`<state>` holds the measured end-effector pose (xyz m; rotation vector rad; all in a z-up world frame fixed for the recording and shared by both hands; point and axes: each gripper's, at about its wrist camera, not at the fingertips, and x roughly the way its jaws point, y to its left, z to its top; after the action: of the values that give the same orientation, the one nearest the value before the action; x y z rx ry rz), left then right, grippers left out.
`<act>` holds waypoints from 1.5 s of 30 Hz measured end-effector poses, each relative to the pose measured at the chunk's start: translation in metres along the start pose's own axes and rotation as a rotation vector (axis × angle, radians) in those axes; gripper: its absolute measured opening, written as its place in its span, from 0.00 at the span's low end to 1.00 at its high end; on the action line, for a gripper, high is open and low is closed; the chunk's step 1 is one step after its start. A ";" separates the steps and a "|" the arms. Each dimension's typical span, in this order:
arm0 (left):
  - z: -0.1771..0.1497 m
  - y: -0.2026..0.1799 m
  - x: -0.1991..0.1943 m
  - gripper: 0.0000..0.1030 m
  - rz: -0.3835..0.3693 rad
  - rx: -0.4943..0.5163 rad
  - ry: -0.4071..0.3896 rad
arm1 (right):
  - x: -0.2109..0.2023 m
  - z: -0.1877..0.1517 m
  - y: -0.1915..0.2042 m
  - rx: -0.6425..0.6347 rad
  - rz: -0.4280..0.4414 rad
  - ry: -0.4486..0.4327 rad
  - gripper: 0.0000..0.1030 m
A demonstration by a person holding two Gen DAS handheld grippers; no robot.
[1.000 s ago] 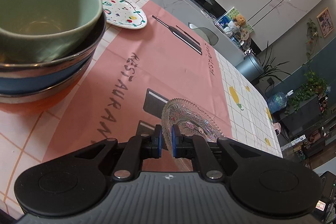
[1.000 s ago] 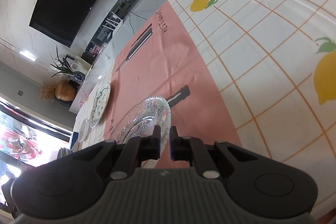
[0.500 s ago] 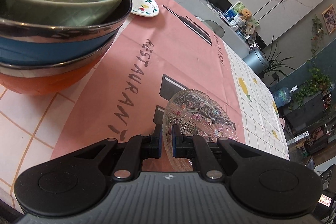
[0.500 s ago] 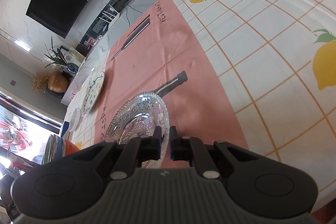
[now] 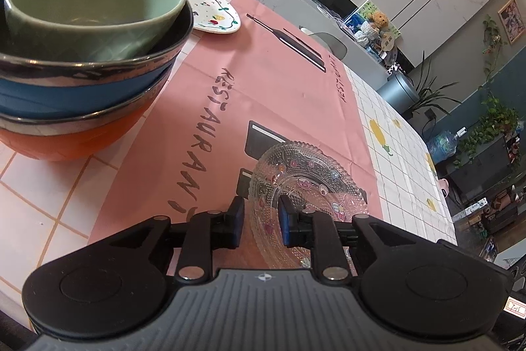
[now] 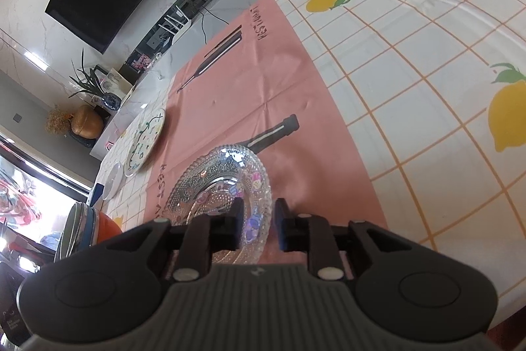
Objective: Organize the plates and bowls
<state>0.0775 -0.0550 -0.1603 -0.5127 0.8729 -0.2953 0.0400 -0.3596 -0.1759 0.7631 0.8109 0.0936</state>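
A clear glass plate (image 5: 305, 183) with a beaded rim lies on the pink mat (image 5: 263, 81). My left gripper (image 5: 260, 221) is open, its jaws astride the plate's near rim. My right gripper (image 6: 257, 224) is open too, its jaws astride the opposite rim of the same plate (image 6: 223, 186). A stack of bowls stands at the left: a green bowl (image 5: 92, 2) in a blue bowl (image 5: 82, 91) in an orange bowl (image 5: 72, 140). A white plate with a painted pattern (image 5: 213, 15) lies behind the stack.
The table has a white checked cloth with lemons (image 6: 427, 71). The painted plate (image 6: 144, 143) and another white dish (image 6: 113, 180) lie at the far left in the right wrist view. The bowl stack (image 6: 85, 226) shows at the left edge there.
Both grippers were shut on the glass plate's rim and have opened. The plate has come down onto the pink mat, closer to the bowl stack.
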 end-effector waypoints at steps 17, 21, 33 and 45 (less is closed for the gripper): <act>0.012 -0.044 -0.061 0.55 -0.036 0.234 -0.110 | -0.047 0.004 0.063 -0.258 -0.009 -0.170 0.72; 0.018 -0.046 -0.082 0.55 -0.058 0.273 -0.154 | -0.045 0.001 0.085 -0.309 -0.093 -0.165 0.84; 0.086 -0.008 -0.114 0.55 -0.001 0.205 -0.147 | -0.031 0.002 0.123 -0.321 -0.036 -0.134 0.82; 0.170 0.024 -0.096 0.76 0.008 0.177 -0.012 | 0.018 0.035 0.155 -0.281 0.045 -0.016 0.82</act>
<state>0.1541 0.0600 -0.0201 -0.3466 0.8282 -0.3583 0.1077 -0.2594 -0.0708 0.5163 0.7468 0.2365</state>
